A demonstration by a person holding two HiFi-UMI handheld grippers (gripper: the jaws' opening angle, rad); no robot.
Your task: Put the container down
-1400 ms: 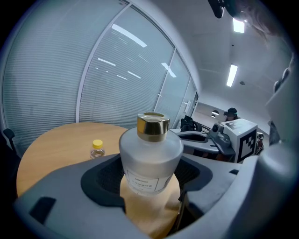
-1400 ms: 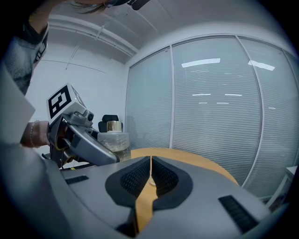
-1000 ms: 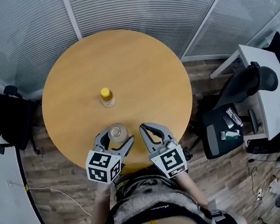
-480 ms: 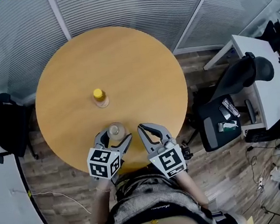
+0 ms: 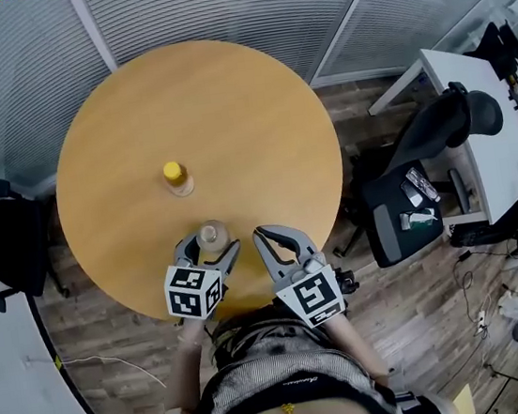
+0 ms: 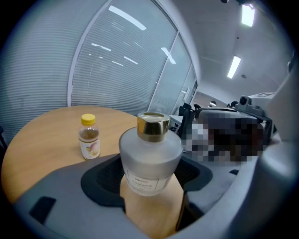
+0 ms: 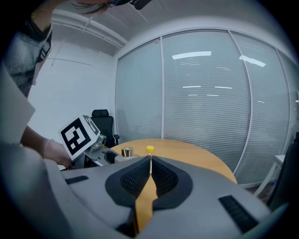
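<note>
Frosted glass container (image 6: 150, 161), squat and round-shouldered with gold cap (image 6: 152, 126), gripped upright between the jaws of the left gripper (image 5: 211, 243). White label (image 6: 145, 181) low on its front, print too small to read. Just beside, right gripper (image 7: 150, 161) pressed closed on nothing.

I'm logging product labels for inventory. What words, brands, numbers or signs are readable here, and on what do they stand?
Frosted bottle: white label with lines of print, too small and blurred to read.
Yellow-capped bottle: label with a picture, print too small to read.
Marker cubes: black-and-white square patterns only, no words.
No text can be read anywhere.
</note>
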